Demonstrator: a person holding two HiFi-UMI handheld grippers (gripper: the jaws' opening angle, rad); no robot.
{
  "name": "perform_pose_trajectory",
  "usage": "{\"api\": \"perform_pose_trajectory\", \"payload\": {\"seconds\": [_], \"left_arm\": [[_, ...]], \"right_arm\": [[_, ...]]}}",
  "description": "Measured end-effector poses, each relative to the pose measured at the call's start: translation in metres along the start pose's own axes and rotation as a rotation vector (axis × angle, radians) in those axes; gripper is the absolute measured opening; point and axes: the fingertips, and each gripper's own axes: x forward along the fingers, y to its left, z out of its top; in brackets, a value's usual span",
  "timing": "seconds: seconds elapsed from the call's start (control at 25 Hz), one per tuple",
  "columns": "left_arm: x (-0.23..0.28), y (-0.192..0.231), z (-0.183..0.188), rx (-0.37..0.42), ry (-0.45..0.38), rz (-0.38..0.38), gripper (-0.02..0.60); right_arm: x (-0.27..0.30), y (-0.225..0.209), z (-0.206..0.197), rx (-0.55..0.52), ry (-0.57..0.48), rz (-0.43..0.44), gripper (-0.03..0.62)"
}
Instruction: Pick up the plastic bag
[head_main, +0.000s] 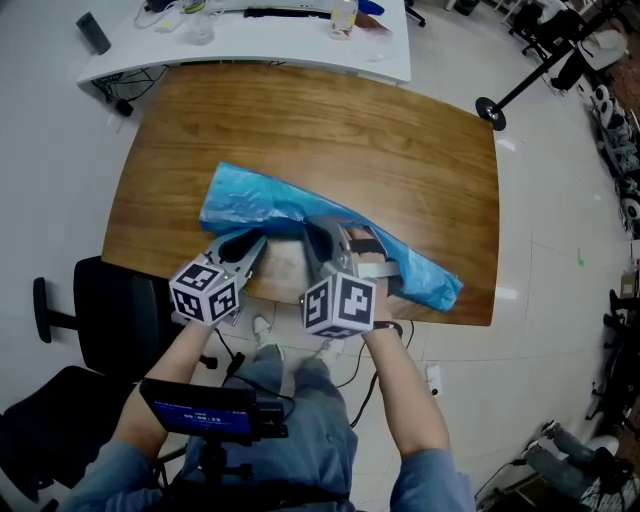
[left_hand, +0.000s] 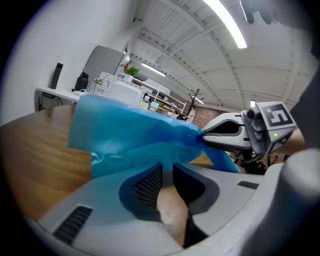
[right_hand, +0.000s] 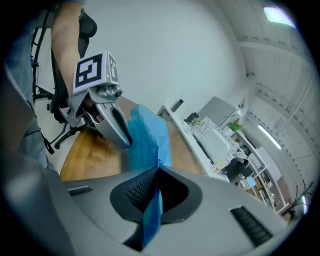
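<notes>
1. On the wooden table, we see the plastic bag. It is blue and crumpled, and lies slantwise from the left middle of the top to the near right corner.
2. At the near edge, we hold the right gripper with its jaws closed on the plastic bag. A strip of blue film runs down between the two pads in the right gripper view.
3. Just beside it, the left gripper has its jaws narrowly apart, with a thin slit between the pads. The bag's lower edge lies across their tips, and we cannot tell whether they nip it.
4. The two grippers point toward each other over the same raised fold. Each gripper view shows the other one's nose touching the blue film.
5. In the head view, the marker cubes and our forearms cover the near middle of the bag and the table's front edge.
6. In the left gripper view, the bag fills most of the space ahead and hides much of the table top behind it.
7. Beyond the far edge of the table stands a white desk with clutter on it.
8. To the left of the table is a black chair. On the floor past the far right corner is the round base of a black stand.
9. Below the grippers, a small screen glows blue in front of our legs.
</notes>
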Motion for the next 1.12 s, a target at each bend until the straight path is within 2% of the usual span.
{"api": "perform_pose_trajectory", "payload": {"seconds": [0.12, 0.28, 0.56, 0.76, 0.88, 1.12], "left_arm": [[0.003, 0.016, 0.011, -0.02, -0.023, 0.038, 0.08], [-0.001, 0.043, 0.019, -0.051, -0.049, 0.096, 0.08], [-0.035, 0.09, 0.017, -0.097, -0.083, 0.205, 0.075], [-0.064, 0.115, 0.019, -0.116, -0.118, 0.269, 0.074], [-0.077, 0.121, 0.024, -0.114, -0.141, 0.296, 0.075], [-0.095, 0.128, 0.045, -0.102, -0.209, 0.339, 0.075]], "right_arm": [[-0.008, 0.001, 0.011, -0.014, -0.036, -0.004, 0.002], [-0.011, 0.022, 0.015, -0.037, -0.064, 0.04, 0.002], [0.005, 0.069, 0.001, -0.049, -0.046, 0.148, 0.002], [0.019, 0.086, -0.002, -0.045, -0.035, 0.198, 0.003], [0.024, 0.093, -0.003, -0.01, -0.022, 0.237, 0.018], [0.027, 0.101, 0.001, 0.135, -0.034, 0.309, 0.041]]}}
